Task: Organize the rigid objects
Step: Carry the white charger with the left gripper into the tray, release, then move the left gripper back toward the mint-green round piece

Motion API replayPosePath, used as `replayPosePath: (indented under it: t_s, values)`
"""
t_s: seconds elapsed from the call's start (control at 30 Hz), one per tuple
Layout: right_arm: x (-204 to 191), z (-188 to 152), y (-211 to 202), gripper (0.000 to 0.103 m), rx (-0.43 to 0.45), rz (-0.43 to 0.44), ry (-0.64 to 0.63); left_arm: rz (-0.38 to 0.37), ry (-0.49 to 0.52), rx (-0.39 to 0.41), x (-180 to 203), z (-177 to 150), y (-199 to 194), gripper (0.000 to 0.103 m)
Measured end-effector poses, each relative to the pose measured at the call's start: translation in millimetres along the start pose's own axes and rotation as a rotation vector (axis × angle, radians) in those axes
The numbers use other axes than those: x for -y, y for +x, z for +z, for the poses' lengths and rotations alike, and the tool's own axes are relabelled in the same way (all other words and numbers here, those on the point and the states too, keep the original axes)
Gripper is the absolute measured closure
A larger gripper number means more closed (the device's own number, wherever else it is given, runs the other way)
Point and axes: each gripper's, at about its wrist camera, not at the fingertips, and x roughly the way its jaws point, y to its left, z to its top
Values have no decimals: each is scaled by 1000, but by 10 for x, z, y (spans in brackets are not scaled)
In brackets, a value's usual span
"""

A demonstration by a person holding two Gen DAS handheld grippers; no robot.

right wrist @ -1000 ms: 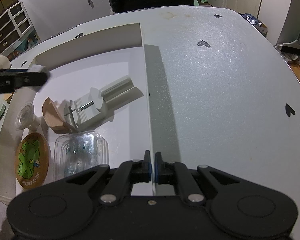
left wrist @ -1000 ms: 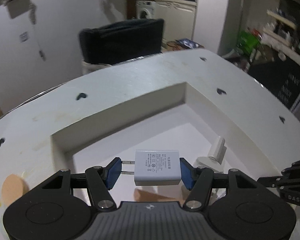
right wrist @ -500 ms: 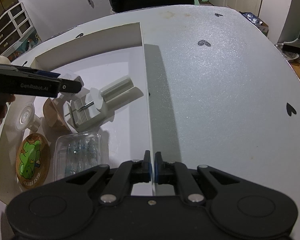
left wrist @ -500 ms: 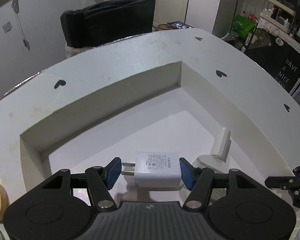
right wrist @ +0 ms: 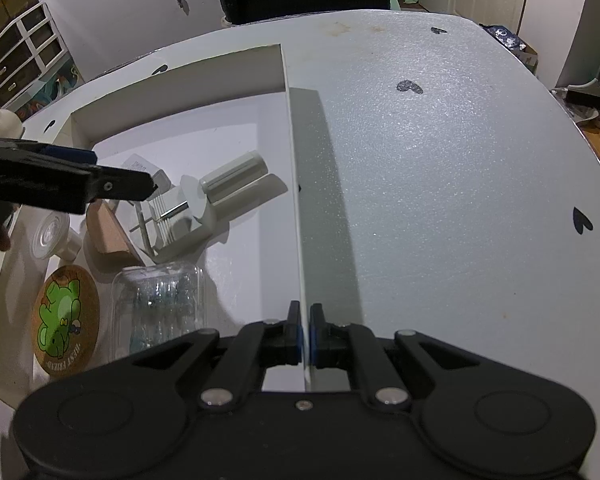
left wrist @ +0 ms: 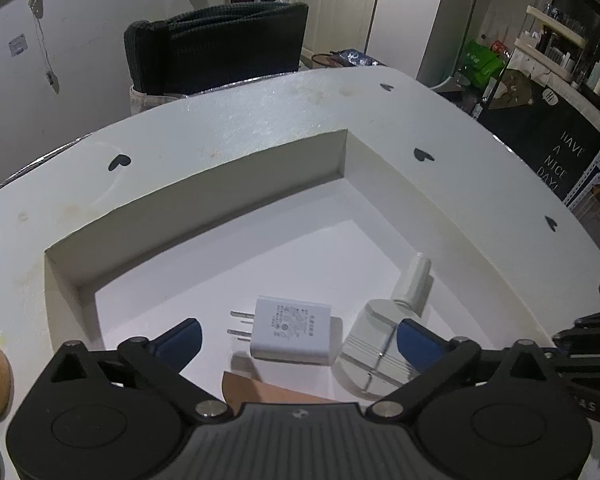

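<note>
A white plug charger [left wrist: 290,334] lies flat on the floor of the white box [left wrist: 204,216], its prongs pointing left. My left gripper [left wrist: 298,340] straddles it with jaws opening wide; neither blue pad touches it. In the right wrist view that gripper [right wrist: 116,172] reaches in from the left, hiding most of the charger [right wrist: 140,164]. My right gripper [right wrist: 305,334] is shut on the box's thin right wall [right wrist: 296,200] near its front end. Right of the charger lies a white tool with a cylindrical handle [left wrist: 414,284].
The box also holds a brown wedge [right wrist: 108,232], a clear plastic case [right wrist: 160,300], a round coaster with a green bear [right wrist: 66,316] and a clear suction cup [right wrist: 52,232]. The white table [right wrist: 440,200] with heart marks spreads to the right. A black chair [left wrist: 220,48] stands behind it.
The left gripper lowered the charger into the box and its jaws swung wide apart, leaving the charger on the box floor. The right gripper kept still on the wall.
</note>
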Motion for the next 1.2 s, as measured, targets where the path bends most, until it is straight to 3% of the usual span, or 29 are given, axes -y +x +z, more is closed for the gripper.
replayPosePath:
  t_s: [0.57,0.9,1.2]
  values:
    - [-37,-23,-3,98,8,-4,-52,12,-114,177,9,-306,-979,0]
    - [-16,-37,-22,98,13,9,-71,127,-163,224,-269,-624,-1364,0]
    - [-26,-16,-14,98,5,3,-63,233,-288,257,-888,-964,-1462,0]
